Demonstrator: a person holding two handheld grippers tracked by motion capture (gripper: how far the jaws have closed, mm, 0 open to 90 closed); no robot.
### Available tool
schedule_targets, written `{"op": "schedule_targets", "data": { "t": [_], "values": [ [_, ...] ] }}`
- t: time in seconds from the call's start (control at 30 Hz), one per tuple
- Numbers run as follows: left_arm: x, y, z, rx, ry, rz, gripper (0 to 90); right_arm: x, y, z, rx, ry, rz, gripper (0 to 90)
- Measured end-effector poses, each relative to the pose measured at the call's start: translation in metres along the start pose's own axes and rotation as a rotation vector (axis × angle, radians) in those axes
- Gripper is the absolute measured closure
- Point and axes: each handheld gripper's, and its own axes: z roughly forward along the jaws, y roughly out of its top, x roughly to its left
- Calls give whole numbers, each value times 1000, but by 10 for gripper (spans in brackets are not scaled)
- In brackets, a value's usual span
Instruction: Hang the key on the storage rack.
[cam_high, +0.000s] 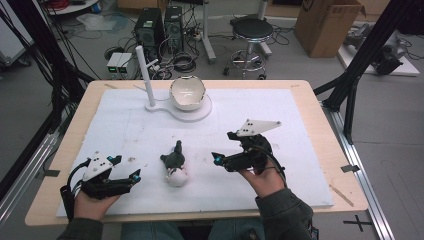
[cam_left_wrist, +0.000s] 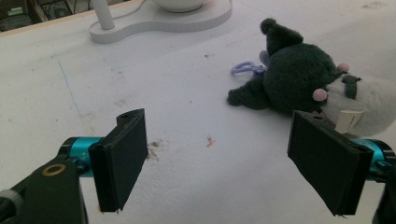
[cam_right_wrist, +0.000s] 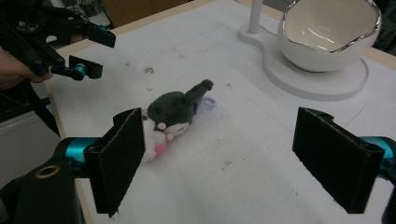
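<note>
Lying sideways on the white mat (cam_high: 125, 130), a dark-and-white plush toy (cam_high: 175, 167) between two released tools (cam_high: 126, 168) (cam_high: 220, 145).

Small soft plush toy (cam_high: 175, 166): dark grey-green head, white body, pink dots, lilac loop; behind it, glossy white egg-shaped ceramic bowl (cam_high: 187, 93), gold rim, on flat white foam mat (cam_high: 280, 125) with brown specks.

Plush toy (cam_right_wrist: 170, 114): fuzzy dark pile on head, white fleece body, paper tag, glossy lilac plastic clip
Bowl (cam_high: 187, 93): glossy white ceramic, jagged rim with metallic edge
Stand (cam_high: 192, 111): smooth matt white plastic
Mat (cam_high: 125, 130): matt white, grainy, scuffed and stained
Bench (cam_high: 80, 117): pale wood, smooth edge
Left gripper (cam_left_wrist: 224, 161): matt black plastic, rough-faced pads, shiny blue metal fittings
</note>
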Motion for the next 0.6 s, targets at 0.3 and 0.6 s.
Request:
{"op": "schedule_targets", "data": {
  "t": [0.3,0.6],
  "values": [
    [1,0,-1,-7,5,-2,205,7,13,23,58,27,-3,175],
    [1,0,-1,-6,6,0,204,8,18,39,83,35,12,175]
  ]
}}
